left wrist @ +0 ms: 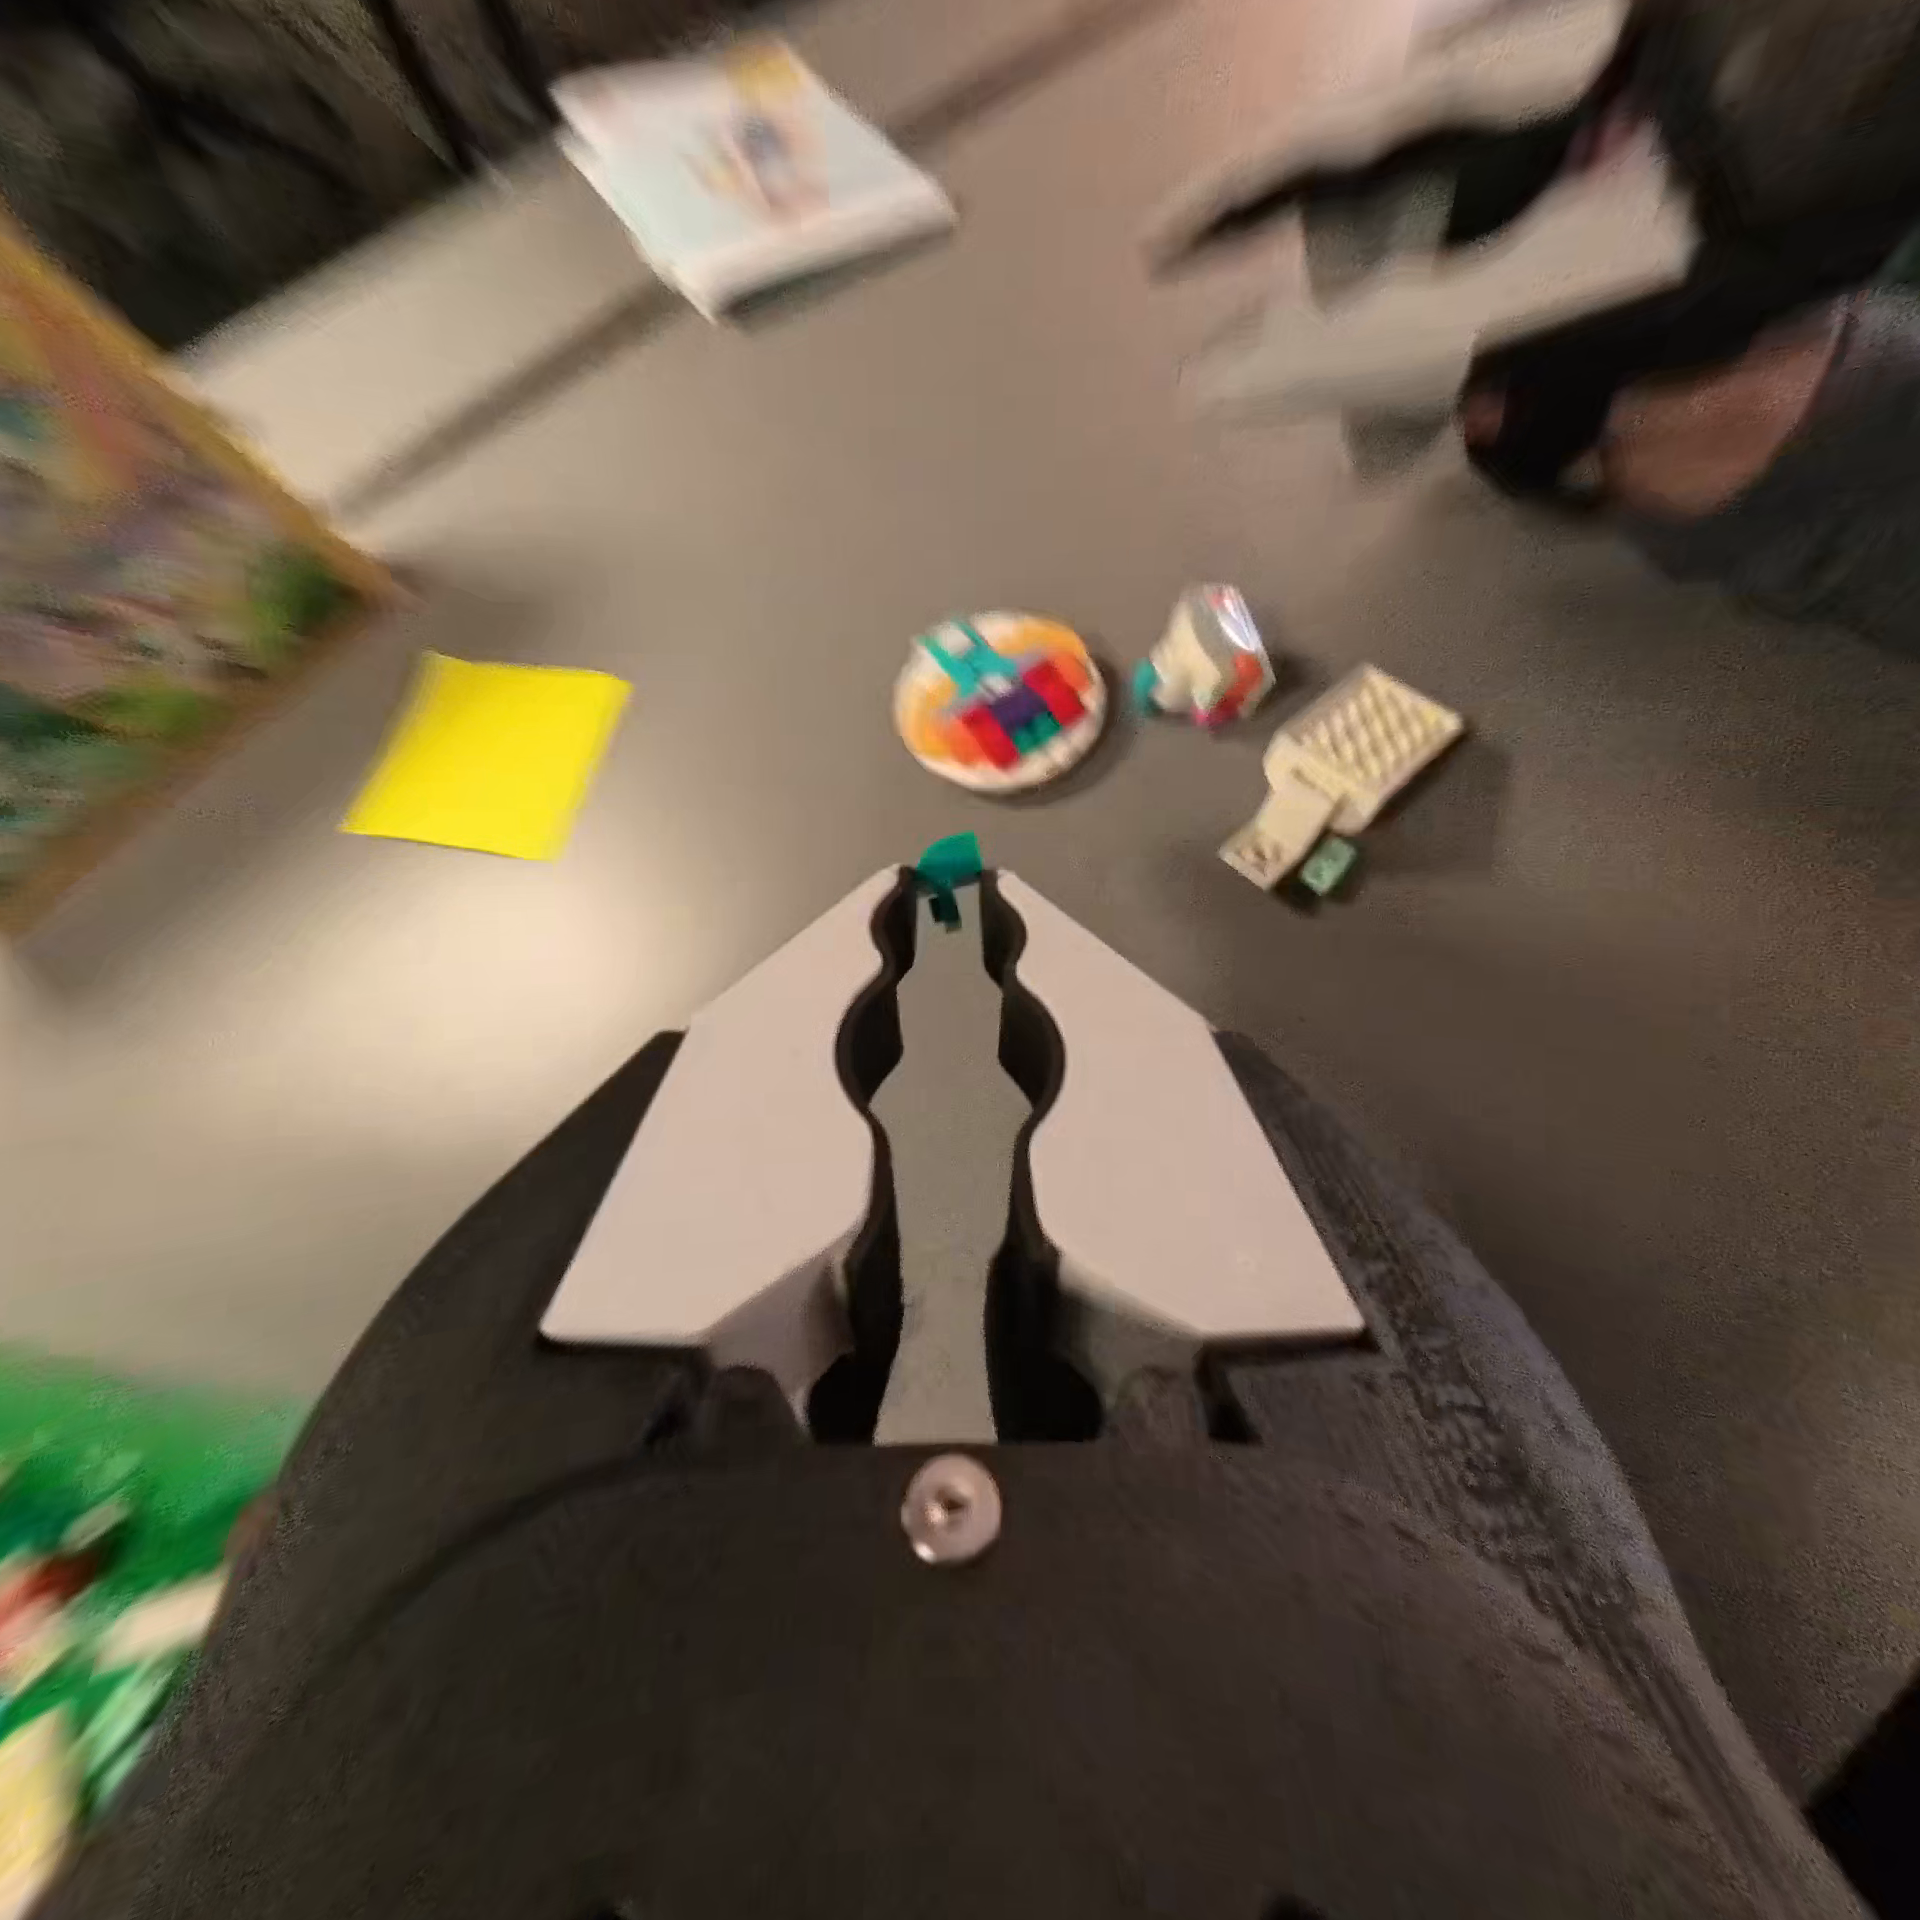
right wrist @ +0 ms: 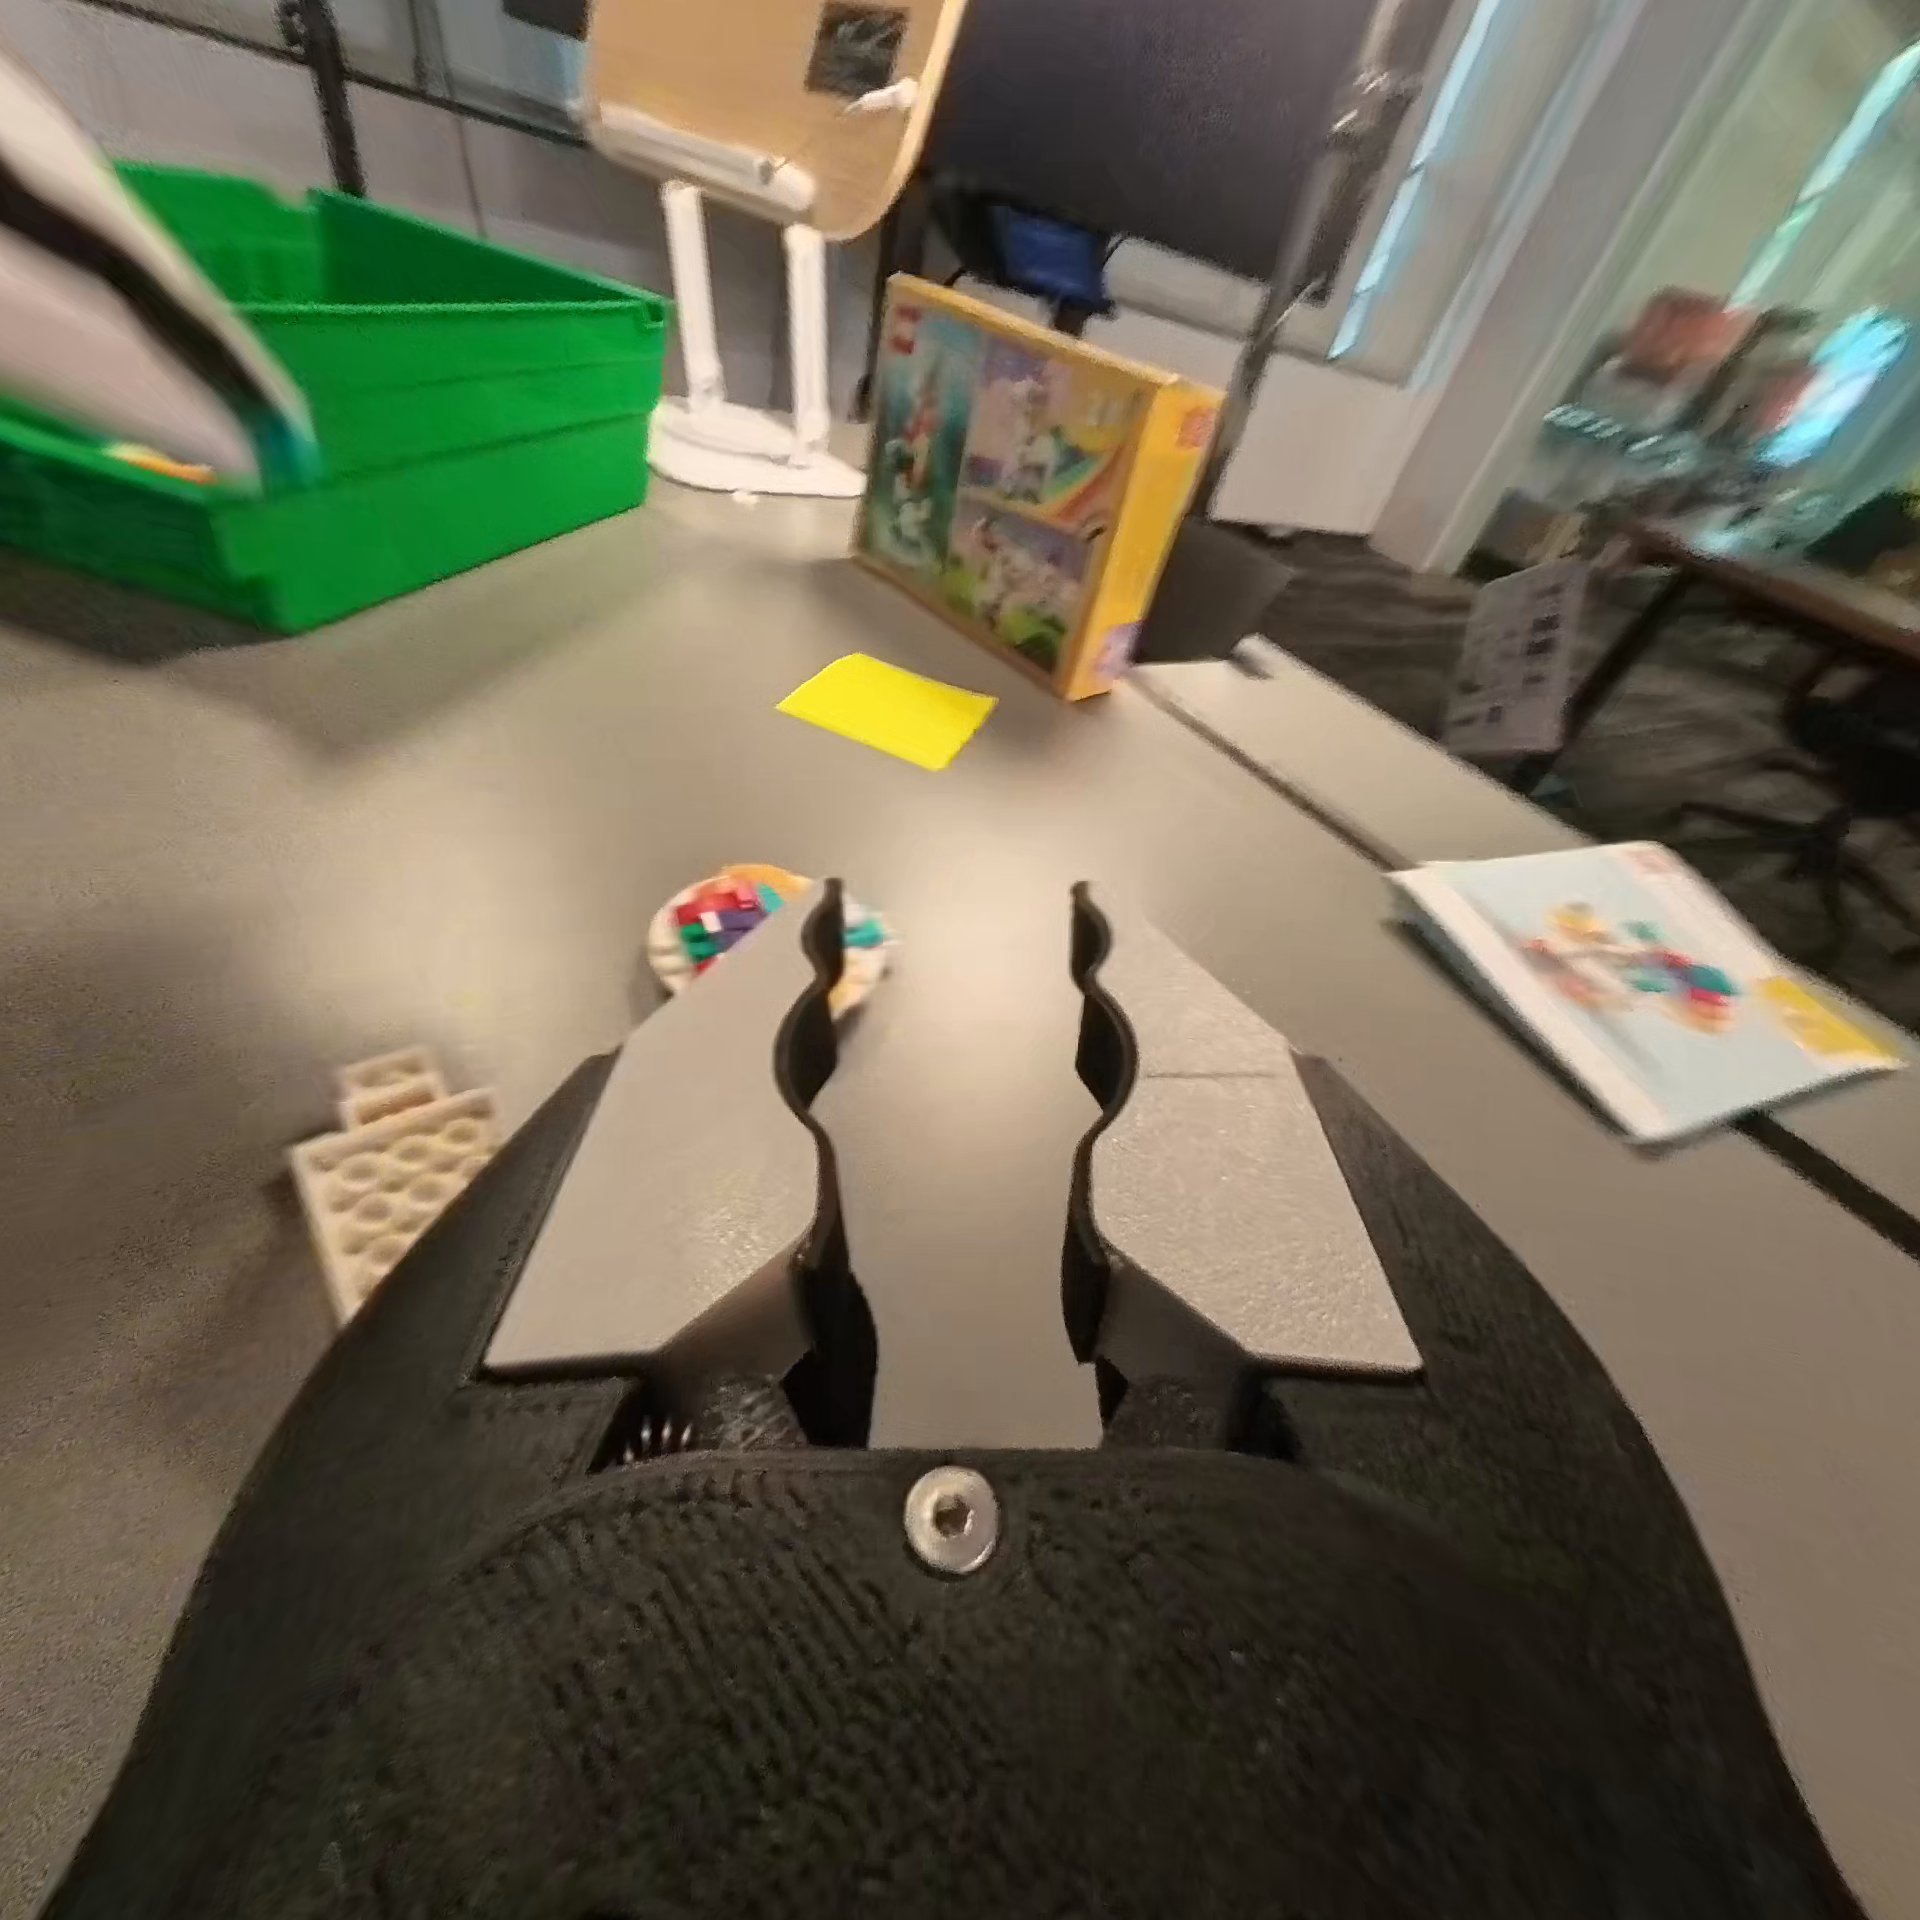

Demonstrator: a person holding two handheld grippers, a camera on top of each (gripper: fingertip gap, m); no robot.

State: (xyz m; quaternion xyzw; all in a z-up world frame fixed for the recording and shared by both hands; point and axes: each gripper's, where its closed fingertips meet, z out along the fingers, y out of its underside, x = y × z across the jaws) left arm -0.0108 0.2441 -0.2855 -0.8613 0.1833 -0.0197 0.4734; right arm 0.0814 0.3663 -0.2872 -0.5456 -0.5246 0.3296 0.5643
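Observation:
My left gripper (left wrist: 948,875) is shut on a small teal brick piece (left wrist: 948,860) at its fingertips, held above the grey table. Ahead of it sits a small round plate (left wrist: 1081,750) of coloured bricks, a small bag of bricks (left wrist: 1210,657) and a cream studded plate assembly (left wrist: 1351,758). My right gripper (right wrist: 951,891) is open and empty, low over the table. The same round plate (right wrist: 670,951) lies just beyond its left finger, and the cream assembly (right wrist: 390,1169) lies to its left. The left gripper (right wrist: 135,343) shows blurred at the upper left of the right wrist view.
A yellow paper (left wrist: 488,753) (right wrist: 888,709) lies on the table. A toy brick box (right wrist: 1023,488) (left wrist: 125,613) stands upright. Green bins (right wrist: 416,416) are stacked at the back. An instruction booklet (right wrist: 1652,977) (left wrist: 748,171) lies near the table edge. A person's arm (left wrist: 1704,436) shows. The grippers' ends are close to 15 centimeters from one another. The small round plate (left wrist: 1081,750) lies around 8 centimeters away from my right fingertips.

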